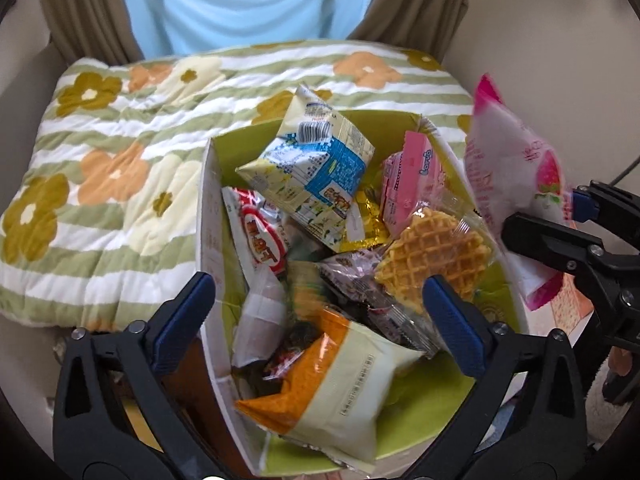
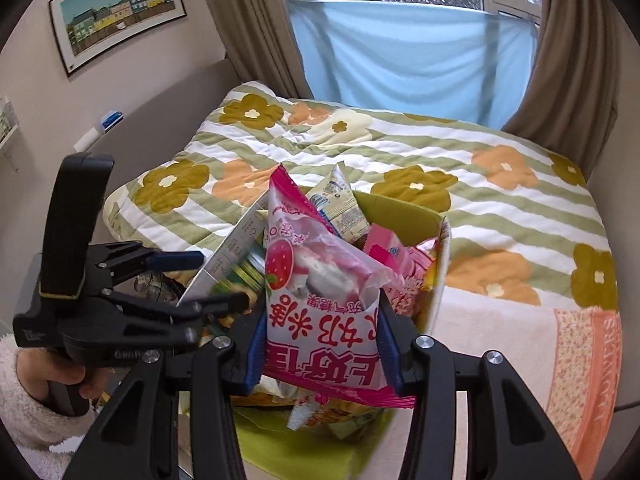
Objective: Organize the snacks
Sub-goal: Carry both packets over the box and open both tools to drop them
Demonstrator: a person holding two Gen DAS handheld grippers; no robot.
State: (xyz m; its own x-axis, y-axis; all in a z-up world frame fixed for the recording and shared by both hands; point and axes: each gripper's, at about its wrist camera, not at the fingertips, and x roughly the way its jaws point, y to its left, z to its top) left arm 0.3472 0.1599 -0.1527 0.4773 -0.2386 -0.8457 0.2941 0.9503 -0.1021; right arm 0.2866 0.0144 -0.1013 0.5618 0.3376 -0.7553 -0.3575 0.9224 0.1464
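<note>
The right gripper [image 2: 320, 344] is clamped on a pink strawberry bag [image 2: 320, 300], its blue pads pressing the bag's lower sides, and holds it upright over the near edge of the box [image 2: 442, 264]. From the left wrist view the same bag [image 1: 516, 176] hangs at the box's right rim, with the right gripper [image 1: 560, 216] gripping it from the right.

The left gripper [image 1: 316, 312] stands wide open above the box, holding nothing; its two blue-padded fingers [image 1: 180, 316] straddle the box's near left wall [image 1: 210, 216]. In the right wrist view the left gripper [image 2: 216, 280] sits just left of the box, borne by a hand [image 2: 64, 384] in a fluffy white sleeve [image 2: 28, 424].

The box is white outside, green inside, and full of snacks. A blue-and-cream packet [image 1: 312, 164] lies tilted at the top of the heap toward the far wall. A wrapped waffle [image 1: 434, 256] lies by the right wall, with a pink packet [image 1: 408, 184] beyond it. A red-and-white packet [image 1: 260, 240] leans against the left wall. An orange-and-cream bag [image 1: 344, 392] lies nearest, at the box's front.

The box rests on a flowered quilt [image 1: 112, 184] that spreads beyond and to the left of it. Behind the quilt, blue cloth [image 2: 412, 56] hangs between brown curtains [image 2: 576, 60]. A framed picture [image 2: 116, 12] hangs on the wall to the left.
</note>
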